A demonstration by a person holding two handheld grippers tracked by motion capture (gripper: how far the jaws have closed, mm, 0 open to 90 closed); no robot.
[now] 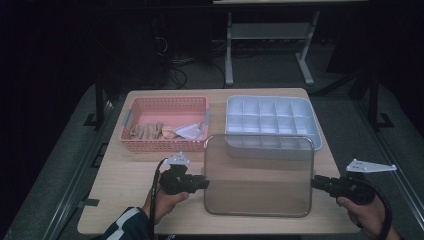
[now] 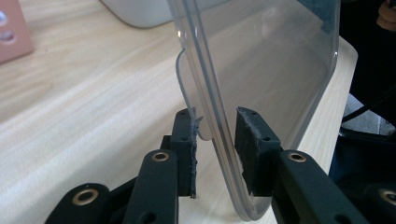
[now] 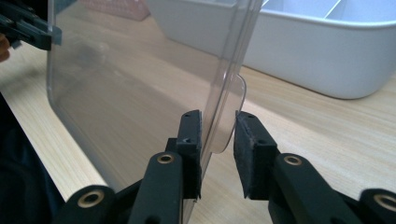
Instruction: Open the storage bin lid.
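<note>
Clear plastic lid (image 1: 258, 175) sits at the near centre of the bench (image 1: 120, 190), flat-ish in the high view, its far edge overlapping the near wall of the white divided box (image 1: 272, 122). In both gripper views the lid stands between the jaws, its rim and a small tab in the gap.

Left hand-held gripper (image 1: 204, 183) is at 9 o'clock of the lid, at its left edge. In the left gripper view (image 2: 215, 149) the jaws are parted: lid rim runs between the pads, close to the right pad (image 2: 250, 149), with a visible gap to the left pad. Released, not clamping.

Right hand-held gripper (image 1: 316, 182) is at 3 o'clock of the lid, at its right edge. In the right gripper view (image 3: 218, 149) the lid edge lies against the left pad (image 3: 191, 144), the right pad stands clear of the tab. Also loosened, no pinch.

A hand holds each gripper at the near bench edge; left sleeve is dark with white stripes. Cables trail from both grippers.

White divided box is at 12 o'clock of the lid, many small compartments; contents not readable. Pink basket (image 1: 165, 106) is at 10 o'clock, just beside the white box, holding pale wooden pieces (image 1: 147, 131) and a white wrapper-like thing (image 1: 190, 131).
</note>
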